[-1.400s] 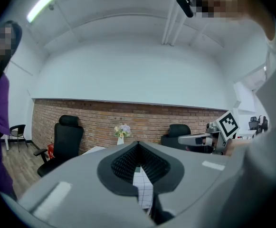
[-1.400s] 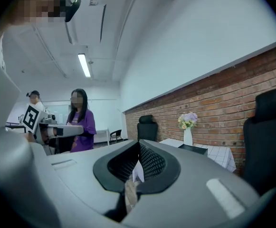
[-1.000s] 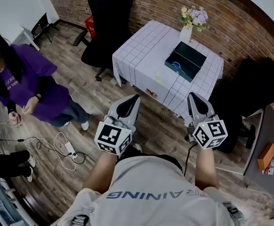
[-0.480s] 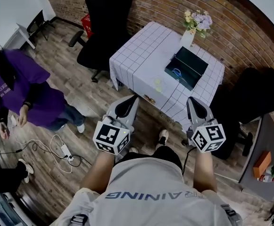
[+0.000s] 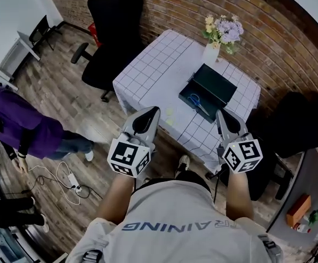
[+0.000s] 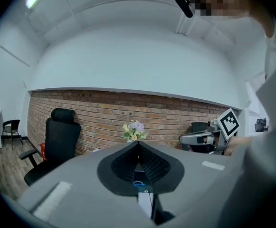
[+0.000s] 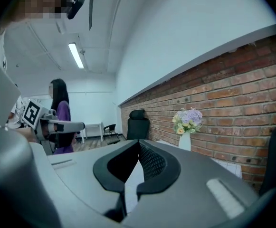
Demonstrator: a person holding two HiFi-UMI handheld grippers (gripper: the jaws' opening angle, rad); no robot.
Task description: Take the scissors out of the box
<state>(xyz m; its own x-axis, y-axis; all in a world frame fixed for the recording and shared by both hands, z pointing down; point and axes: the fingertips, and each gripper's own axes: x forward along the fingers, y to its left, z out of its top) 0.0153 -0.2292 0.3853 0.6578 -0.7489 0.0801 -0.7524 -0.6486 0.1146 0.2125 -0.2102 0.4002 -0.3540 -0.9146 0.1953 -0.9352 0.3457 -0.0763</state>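
A dark green open box (image 5: 209, 89) lies on the table with the white checked cloth (image 5: 153, 73), near its right end. Blue-handled scissors (image 5: 196, 102) lie inside the box, at its near side. My left gripper (image 5: 154, 110) is held out in front of me, its tips just over the table's near edge, left of the box. My right gripper (image 5: 221, 114) reaches the near right corner of the box. Both are shut with nothing between the jaws, as the left gripper view (image 6: 138, 144) and the right gripper view (image 7: 138, 143) also show.
A white vase of flowers (image 5: 221, 33) stands behind the box, against the brick wall. Black office chairs stand at the table's left end (image 5: 110, 34) and right end (image 5: 298, 122). A person in purple (image 5: 22, 130) stands far left, beside cables on the wooden floor (image 5: 65, 178).
I have walked closer to the table: table and box now sit nearer both grippers, whose tips reach its near edge. The person in purple has slipped toward the left edge of view.
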